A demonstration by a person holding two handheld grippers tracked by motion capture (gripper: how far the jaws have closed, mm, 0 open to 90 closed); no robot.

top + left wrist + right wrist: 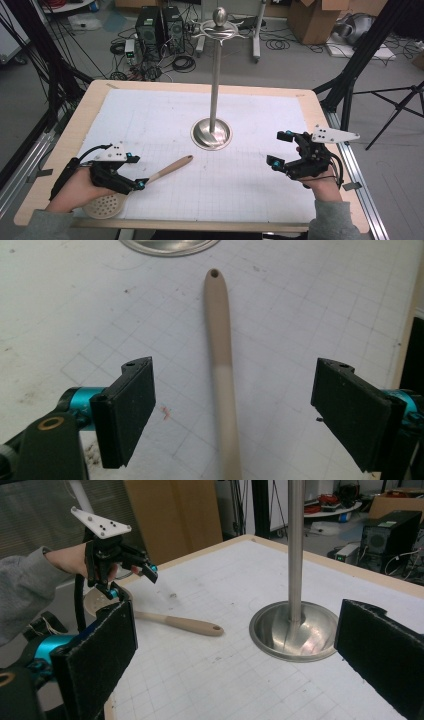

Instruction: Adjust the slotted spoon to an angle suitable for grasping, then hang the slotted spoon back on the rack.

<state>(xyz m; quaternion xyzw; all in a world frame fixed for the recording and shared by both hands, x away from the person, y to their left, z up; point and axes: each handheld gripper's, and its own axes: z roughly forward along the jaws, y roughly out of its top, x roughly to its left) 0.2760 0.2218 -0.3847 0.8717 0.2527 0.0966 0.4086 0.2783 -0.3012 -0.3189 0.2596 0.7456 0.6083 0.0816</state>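
The left gripper [232, 410] straddles the spoon [222, 365] handle, fingers released and clear of it; the right gripper [285, 150] waits released too. Grasping seems in hand: next, probably clench on the handle and lift toward the stand [212, 134].

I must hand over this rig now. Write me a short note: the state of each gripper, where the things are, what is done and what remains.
Left gripper: open, jaws on either side of the skimmer spoon's handle, pads not touching it.
Right gripper: open, holds nothing, above the right part of the table.
Things: the spoon lies flat on the white grid mat; its perforated head is at the near left edge, under the left hand, and its handle points toward the metal stand, which is upright at mid-table.
Done: the left jaws are lined up around the handle.
Left: probably to close on the handle and lift the spoon; the stand's hooks carry nothing yet.
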